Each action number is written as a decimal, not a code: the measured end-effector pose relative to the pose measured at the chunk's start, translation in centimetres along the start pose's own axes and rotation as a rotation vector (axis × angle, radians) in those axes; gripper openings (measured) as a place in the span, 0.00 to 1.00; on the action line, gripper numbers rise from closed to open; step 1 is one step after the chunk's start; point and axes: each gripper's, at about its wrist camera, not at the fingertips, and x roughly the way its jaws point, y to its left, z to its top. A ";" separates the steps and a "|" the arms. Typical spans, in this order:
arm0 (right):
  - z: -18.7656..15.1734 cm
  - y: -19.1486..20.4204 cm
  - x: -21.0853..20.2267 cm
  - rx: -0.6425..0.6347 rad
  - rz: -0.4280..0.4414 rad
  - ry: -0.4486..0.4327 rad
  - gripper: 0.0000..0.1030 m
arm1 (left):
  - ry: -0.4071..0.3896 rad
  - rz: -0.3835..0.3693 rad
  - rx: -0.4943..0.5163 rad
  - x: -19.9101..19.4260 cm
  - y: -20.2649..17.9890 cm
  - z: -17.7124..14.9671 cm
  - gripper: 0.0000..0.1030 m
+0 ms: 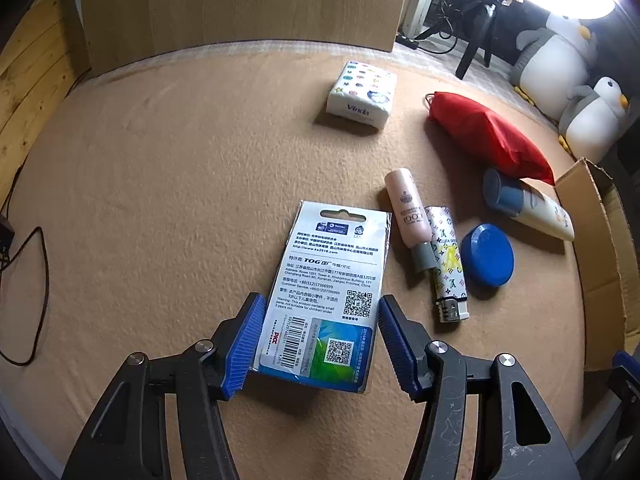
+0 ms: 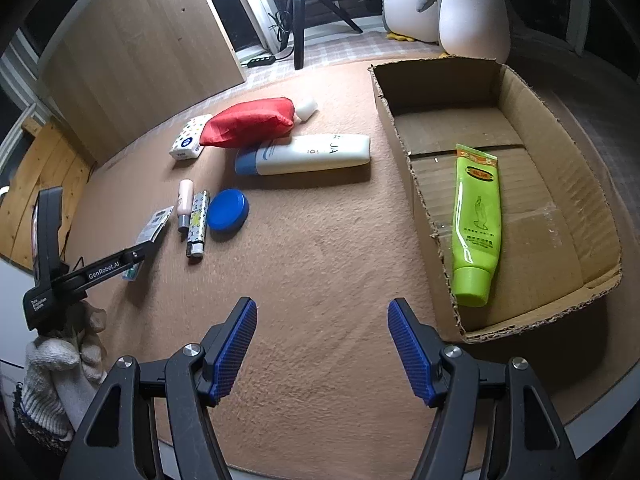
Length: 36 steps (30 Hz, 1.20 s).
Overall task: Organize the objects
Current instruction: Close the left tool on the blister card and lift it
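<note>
My left gripper point(image 1: 318, 338) is open around the near end of a flat blister card pack point(image 1: 332, 280) lying on the tan mat; its left pad touches the pack's edge, the right pad stands just apart. It also shows in the right wrist view point(image 2: 138, 258). My right gripper point(image 2: 322, 344) is open and empty above the mat, left of a cardboard box point(image 2: 404, 144) that holds a green tube point(image 2: 476, 216). Beside the pack lie a pink bottle point(image 1: 410, 220), a patterned lighter point(image 1: 448, 264), a blue lid point(image 1: 487, 255), a white tube with blue cap point(image 1: 528, 208), a red pouch point(image 1: 488, 136) and a tissue pack point(image 1: 360, 98).
A wooden panel point(image 1: 240, 4) stands behind the mat. Two penguin plush toys point(image 2: 452, 4) and a tripod point(image 2: 300, 12) sit at the back. A cable point(image 1: 28, 300) lies at the mat's left edge. A small white bottle point(image 2: 306, 109) pokes out behind the red pouch.
</note>
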 end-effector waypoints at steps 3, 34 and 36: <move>0.0 -0.1 -0.1 0.003 -0.001 -0.002 0.63 | -0.004 0.001 -0.011 0.2 0.3 0.1 0.60; -0.1 -4.9 -4.1 0.081 -0.066 -0.078 0.63 | -0.152 -0.308 0.345 -7.5 -21.2 2.4 0.60; -0.3 -5.8 -4.3 0.098 -0.076 -0.082 0.63 | -0.146 -0.325 0.376 -7.2 -23.6 2.2 0.60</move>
